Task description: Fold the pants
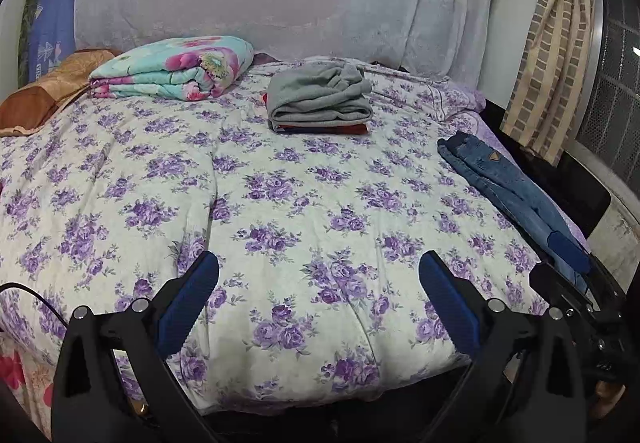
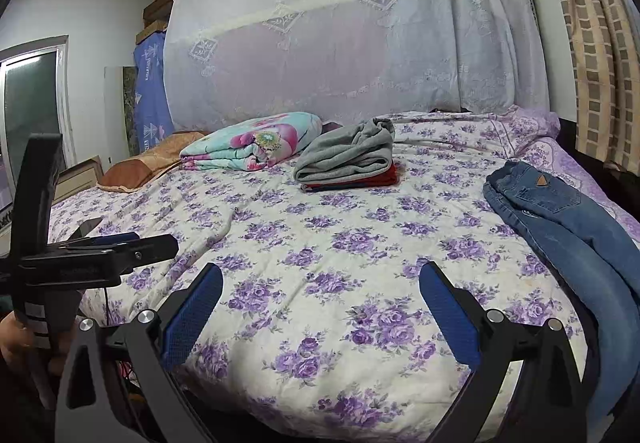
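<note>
The blue denim pants [image 2: 568, 227] lay crumpled lengthwise along the right edge of the bed [image 2: 320, 243], waistband toward the headboard, a back pocket and a small triangular patch showing. Mid-bed sat a folded pile with a grey garment [image 2: 348, 155] on top; a floral quilt [image 2: 256, 143] lay beside it. The left tool [image 1: 319, 275] and the right tool [image 2: 320, 285] both stood wide, holding nothing.

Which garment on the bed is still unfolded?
The blue jeans, lying stretched along the bed's right edge; the grey garment sits folded on a stack near the middle.
</note>
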Tool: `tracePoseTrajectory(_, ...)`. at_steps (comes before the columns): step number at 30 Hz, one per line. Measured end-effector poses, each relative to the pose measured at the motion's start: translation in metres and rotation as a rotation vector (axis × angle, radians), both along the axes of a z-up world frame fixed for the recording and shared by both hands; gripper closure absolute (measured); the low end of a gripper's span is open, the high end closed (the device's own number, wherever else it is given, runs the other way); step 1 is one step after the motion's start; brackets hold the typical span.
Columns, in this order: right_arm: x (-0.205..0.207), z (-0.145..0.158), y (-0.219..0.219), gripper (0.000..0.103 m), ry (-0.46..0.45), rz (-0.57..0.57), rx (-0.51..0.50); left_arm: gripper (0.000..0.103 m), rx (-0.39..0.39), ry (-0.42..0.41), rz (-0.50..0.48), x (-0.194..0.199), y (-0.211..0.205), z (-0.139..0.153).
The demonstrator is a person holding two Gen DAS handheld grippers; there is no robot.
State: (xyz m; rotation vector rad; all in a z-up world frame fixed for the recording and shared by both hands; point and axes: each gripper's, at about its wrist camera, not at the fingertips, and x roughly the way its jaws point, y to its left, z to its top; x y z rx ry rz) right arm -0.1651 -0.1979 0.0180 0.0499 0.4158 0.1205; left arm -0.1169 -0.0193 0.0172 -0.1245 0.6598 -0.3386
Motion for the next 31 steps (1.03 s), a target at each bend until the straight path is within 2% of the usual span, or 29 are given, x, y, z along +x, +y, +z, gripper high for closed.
tracePoseTrajectory(7,0.005,-0.005,-0.002,0.004,0.024,-0.003,0.010,0.005,0.042,0.017,0.051,0.007,0.001,-0.006)
tracePoseTrajectory(12,0.007,-0.009,-0.001,0.004,0.039,0.004,0.011,0.005,0.117,0.072,0.062,0.015,-0.007,-0.014)
tracePoseTrajectory(14,0.008,-0.011,-0.001,0.004,0.043,0.007,0.012,0.005,0.113,0.086,0.056,0.017,-0.007,-0.016)
tracePoseTrajectory(19,0.009,-0.014,-0.001,0.004,0.053,0.009,0.015,0.005,0.129,0.026,0.080,0.011,-0.007,-0.011)
tracePoseTrajectory(31,0.011,-0.020,-0.003,0.004,0.067,0.004,0.021,0.005,0.193,0.034,0.129,0.016,-0.008,-0.019)
